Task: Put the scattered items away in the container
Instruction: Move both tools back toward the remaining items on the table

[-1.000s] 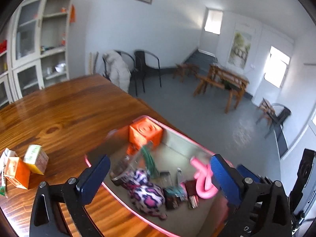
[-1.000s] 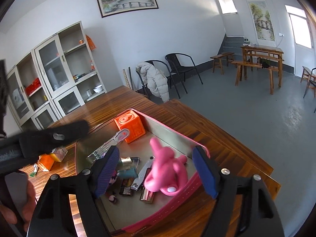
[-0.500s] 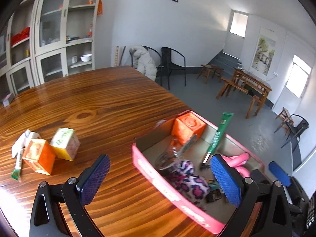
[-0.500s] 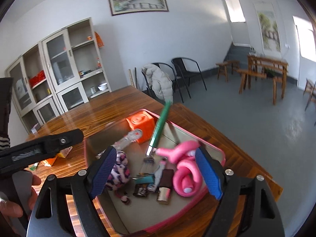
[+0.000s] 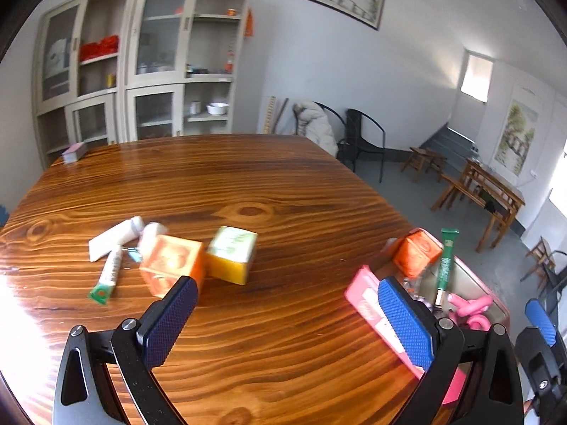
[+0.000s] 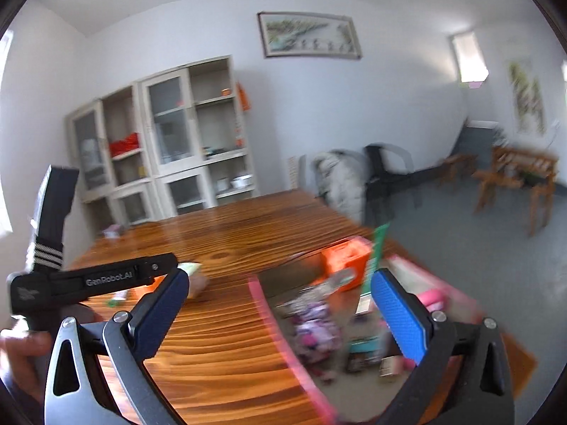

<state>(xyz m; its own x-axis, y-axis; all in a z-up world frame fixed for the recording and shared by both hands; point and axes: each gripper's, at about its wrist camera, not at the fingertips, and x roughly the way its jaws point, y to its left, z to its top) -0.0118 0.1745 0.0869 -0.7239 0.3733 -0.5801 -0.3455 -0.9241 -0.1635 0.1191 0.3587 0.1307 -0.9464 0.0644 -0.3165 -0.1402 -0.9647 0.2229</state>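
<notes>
Much of the tidying looked done: the pink container (image 5: 366, 302) at the bench (image 5: 269, 191) edge already held an orange cube (image 5: 418, 253), a pink toy (image 5: 471, 313) and a green tube (image 5: 445, 264) standing nearly upright, cap end up. Left of the container, two boxes (image 5: 198, 260) and small tubes (image 5: 110, 271), long axes slanting, remained. The left hand-held gripper (image 5: 288, 322) gaped empty; the right hand-held gripper (image 6: 280, 315) was opening, nothing between its pads

boxes (image 5: 198, 262) left of container (image 5: 368, 304), on table (image 5: 248, 184)
</notes>
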